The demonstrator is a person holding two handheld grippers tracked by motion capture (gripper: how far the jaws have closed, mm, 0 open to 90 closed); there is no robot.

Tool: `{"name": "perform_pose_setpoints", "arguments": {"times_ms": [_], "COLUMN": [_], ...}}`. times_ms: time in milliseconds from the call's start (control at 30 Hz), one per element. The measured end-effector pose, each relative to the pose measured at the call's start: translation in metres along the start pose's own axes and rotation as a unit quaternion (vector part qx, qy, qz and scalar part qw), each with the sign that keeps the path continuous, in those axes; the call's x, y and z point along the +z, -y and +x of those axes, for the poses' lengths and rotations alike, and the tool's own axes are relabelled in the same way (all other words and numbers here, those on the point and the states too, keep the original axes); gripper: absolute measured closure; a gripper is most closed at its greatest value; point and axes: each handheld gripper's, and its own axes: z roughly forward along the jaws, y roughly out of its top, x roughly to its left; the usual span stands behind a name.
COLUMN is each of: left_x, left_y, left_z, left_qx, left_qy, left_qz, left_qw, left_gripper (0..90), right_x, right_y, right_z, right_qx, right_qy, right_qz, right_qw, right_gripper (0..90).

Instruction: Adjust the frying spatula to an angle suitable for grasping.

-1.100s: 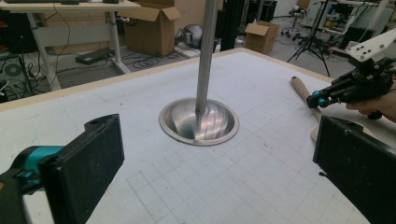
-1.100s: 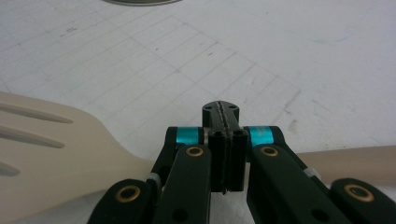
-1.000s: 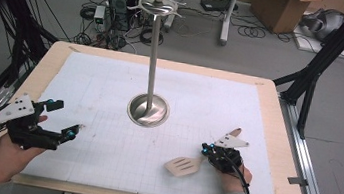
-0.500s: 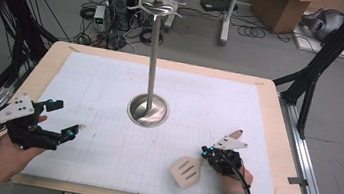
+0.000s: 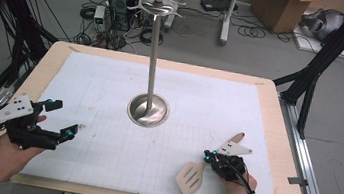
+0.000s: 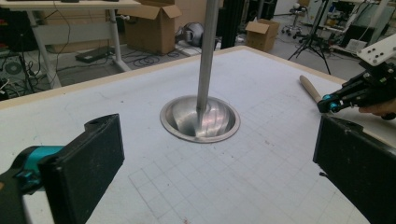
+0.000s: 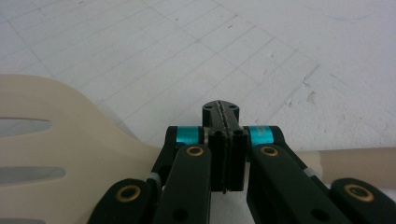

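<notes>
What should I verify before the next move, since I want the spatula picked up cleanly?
1. right gripper open for a grasp: not ok, jaws shut, crossing the spatula's neck.
2. spatula fully on the mat: ok.
3. Right gripper pressing on the spatula: cannot tell.
4. left gripper open and empty: ok.
5. stand upright, apart from both grippers: ok.

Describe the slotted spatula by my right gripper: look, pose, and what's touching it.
The spatula looks like pale wood, with a flat blade cut by three slots and a round handle. It lies near the mat's front right, blade toward the person, handle angled away to the right. The right gripper sits over its neck, jaws shut; whether they pinch the wood is unclear.
</notes>
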Motion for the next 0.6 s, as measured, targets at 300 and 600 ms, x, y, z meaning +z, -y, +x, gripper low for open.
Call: {"name": "perform_pose_setpoints", "arguments": {"times_ms": [300, 600], "left_x": [0.000, 0.001], "left_y": [0.000, 0.000], "left_z": [-0.001, 0.000], "left_qx": [0.000, 0.000], "left_qy": [0.000, 0.001], "left_qz": [-0.001, 0.000], "left_qw": [1.0000, 1.0000], "left_gripper": [2.3, 2.3], "right_x": [-0.011, -0.024], "right_y": [0.010, 0.021], "right_z": [0.002, 0.002], "right_qx": [-0.006, -0.013], "right_qy": [-0.009, -0.016], "right_qz": [-0.003, -0.006], "right_qw": [0.9999, 0.9998], "right_gripper": [90.0, 90.0]}}
